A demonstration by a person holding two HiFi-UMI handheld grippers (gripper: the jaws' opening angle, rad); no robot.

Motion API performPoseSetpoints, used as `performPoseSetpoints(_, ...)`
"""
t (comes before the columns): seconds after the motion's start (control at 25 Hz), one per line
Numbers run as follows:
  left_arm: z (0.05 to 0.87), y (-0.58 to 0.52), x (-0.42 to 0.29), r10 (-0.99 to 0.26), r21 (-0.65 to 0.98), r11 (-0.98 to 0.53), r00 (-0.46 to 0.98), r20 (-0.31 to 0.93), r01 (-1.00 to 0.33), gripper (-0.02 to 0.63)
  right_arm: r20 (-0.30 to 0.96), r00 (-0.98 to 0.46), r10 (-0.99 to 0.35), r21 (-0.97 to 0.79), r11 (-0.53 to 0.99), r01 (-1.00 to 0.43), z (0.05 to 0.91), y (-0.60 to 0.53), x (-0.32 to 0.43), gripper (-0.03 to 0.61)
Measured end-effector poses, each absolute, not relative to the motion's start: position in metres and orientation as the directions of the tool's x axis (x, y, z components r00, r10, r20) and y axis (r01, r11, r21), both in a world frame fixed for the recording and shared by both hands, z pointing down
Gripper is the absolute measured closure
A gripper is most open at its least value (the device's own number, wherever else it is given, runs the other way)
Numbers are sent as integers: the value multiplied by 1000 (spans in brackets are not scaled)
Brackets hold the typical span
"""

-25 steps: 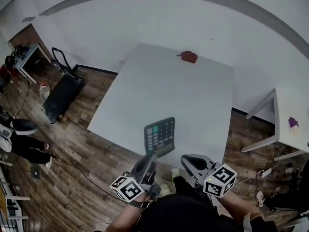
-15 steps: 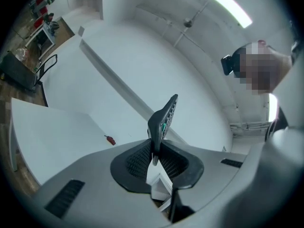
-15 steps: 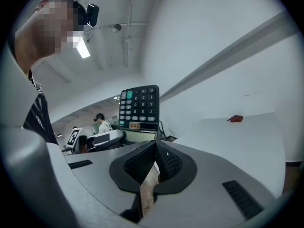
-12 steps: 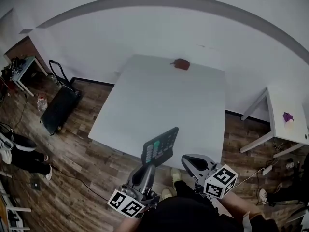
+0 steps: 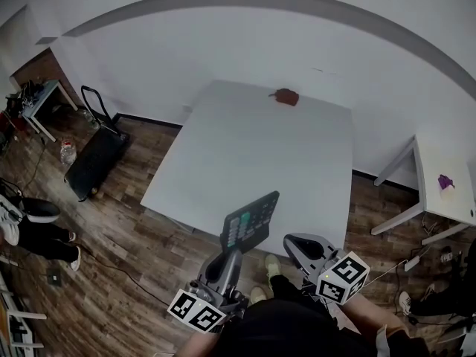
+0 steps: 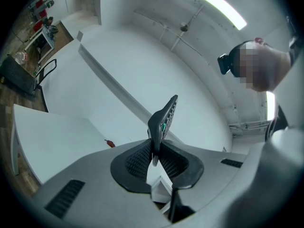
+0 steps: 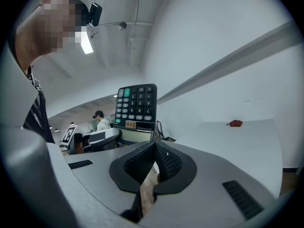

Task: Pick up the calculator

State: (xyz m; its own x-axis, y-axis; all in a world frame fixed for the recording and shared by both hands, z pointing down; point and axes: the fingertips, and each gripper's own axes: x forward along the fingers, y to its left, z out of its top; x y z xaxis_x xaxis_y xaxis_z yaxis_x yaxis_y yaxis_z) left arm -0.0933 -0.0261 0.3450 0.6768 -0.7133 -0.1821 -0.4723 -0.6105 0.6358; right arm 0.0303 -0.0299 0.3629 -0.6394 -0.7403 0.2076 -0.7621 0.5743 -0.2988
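The dark calculator (image 5: 250, 224) with green and grey keys hangs tilted in the air over the white table's (image 5: 253, 147) front edge. My left gripper (image 5: 232, 250) is shut on its lower end. In the left gripper view the calculator (image 6: 164, 119) stands edge-on, rising out of the pads (image 6: 142, 156), which pinch its bottom. My right gripper (image 5: 297, 245) hovers just to the right, shut with nothing in it. From the right gripper view the calculator's key face (image 7: 136, 107) shows beyond the right gripper (image 7: 154, 148), apart from it.
A small red object (image 5: 285, 96) lies near the table's far edge. A second white table (image 5: 446, 199) with a purple item (image 5: 445, 182) stands at the right. A black cart (image 5: 93, 155) sits on the wooden floor at the left, beside a person's legs (image 5: 30, 222).
The calculator has come up off the table's front edge and tipped from flat to steeply tilted. My left gripper rose and rolled with it. The right gripper barely moved.
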Motion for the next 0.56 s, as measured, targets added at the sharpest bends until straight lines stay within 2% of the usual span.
performPoseSetpoints(0.56, 347, -24, -99, -724, 639, -600, 667, -177, -481, 566, 210, -650, -731, -282, 591, -756, 359, -31, 23, 565)
